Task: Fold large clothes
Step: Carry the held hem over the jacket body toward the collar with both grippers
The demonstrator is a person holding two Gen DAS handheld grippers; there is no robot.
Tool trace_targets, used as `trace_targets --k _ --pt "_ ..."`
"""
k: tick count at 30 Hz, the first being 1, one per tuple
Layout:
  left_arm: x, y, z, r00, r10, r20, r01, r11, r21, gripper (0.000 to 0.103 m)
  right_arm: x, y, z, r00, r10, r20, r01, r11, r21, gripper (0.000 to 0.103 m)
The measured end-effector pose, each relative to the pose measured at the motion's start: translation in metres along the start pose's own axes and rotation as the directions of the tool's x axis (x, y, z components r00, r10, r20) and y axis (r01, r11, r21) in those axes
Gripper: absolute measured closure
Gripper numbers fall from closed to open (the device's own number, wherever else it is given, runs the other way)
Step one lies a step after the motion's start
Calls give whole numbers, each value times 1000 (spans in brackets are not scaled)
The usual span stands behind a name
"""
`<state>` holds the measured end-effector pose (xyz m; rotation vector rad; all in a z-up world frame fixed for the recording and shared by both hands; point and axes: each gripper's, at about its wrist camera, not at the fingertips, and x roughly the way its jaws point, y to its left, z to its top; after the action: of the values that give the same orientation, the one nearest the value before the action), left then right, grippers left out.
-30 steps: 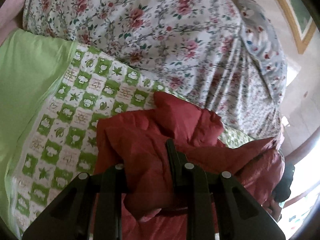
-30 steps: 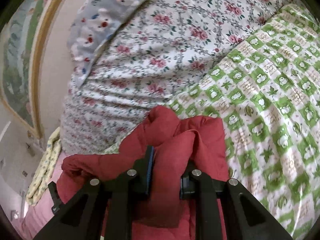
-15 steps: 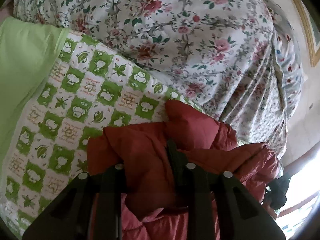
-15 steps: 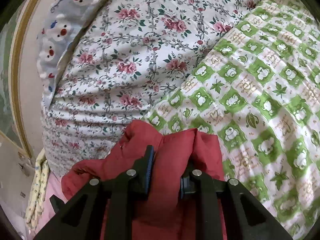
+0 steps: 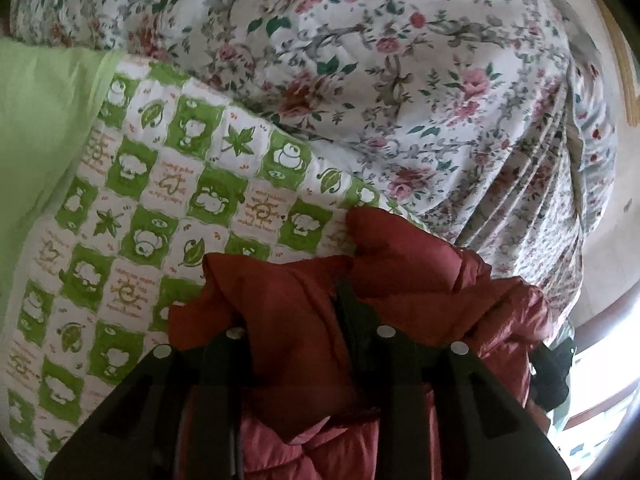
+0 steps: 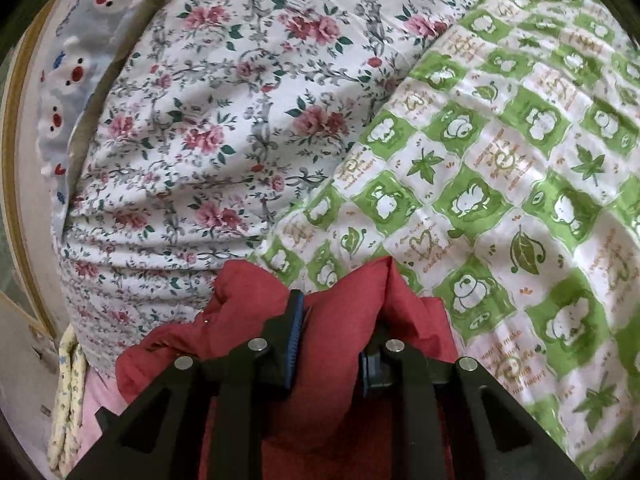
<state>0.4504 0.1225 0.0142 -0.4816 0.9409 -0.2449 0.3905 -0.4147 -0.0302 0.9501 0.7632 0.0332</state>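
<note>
A red puffy jacket [image 5: 404, 264] fills the lower middle of the left wrist view, over a green-and-white checked quilt [image 5: 168, 184]. My left gripper [image 5: 304, 312] is shut on a thick fold of it; the red cloth bulges up between the fingers and hides the left fingertip. In the right wrist view my right gripper [image 6: 332, 320] is shut on another bunched fold of the same jacket [image 6: 248, 288], held just above the quilt [image 6: 500, 184]. The rest of the jacket hangs below both grippers, mostly hidden.
A big floral duvet [image 5: 400, 80] is heaped behind the quilt; it also shows in the right wrist view [image 6: 224, 120]. A plain green sheet [image 5: 36, 128] lies at left. A pale blue printed pillow [image 6: 72, 60] leans on a wood-framed wall.
Both grippers have carried the jacket forward and lower toward the quilt and floral duvet, which loom larger now. Both grips stay closed.
</note>
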Motion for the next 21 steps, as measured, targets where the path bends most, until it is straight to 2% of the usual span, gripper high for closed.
trace_targets --k 5,8,10,12,15,17,19,21 --pt "-35 -11 2 1000 -7 29 6 998 60 68 6 3 0 1000 -25 16 25 999 -28 83" --pt "-73 -21 -2 995 10 104 -20 994 104 57 10 3 0 999 -38 21 39 999 -28 83" --pt "-96 -29 -6 989 -8 149 -12 991 132 57 11 3 1 998 -49 26 49 998 -28 83" --pt "-110 -43 -15 986 -28 162 -2 984 179 57 13 3 1 998 -56 31 57 998 -31 83" --pt "-108 -77 -37 991 -70 116 34 956 290 57 17 6 0 997 -71 37 73 997 -39 83" --pt "-96 -103 -57 994 -88 63 59 927 370 57 18 8 1 996 -76 38 78 996 -42 82" --pt "-74 -127 -83 998 -52 28 34 889 456 57 18 10 1 997 -73 35 75 996 -51 79" --pt "-49 -145 -104 1000 18 13 -22 851 525 57 17 12 2 997 -71 32 72 996 -59 79"
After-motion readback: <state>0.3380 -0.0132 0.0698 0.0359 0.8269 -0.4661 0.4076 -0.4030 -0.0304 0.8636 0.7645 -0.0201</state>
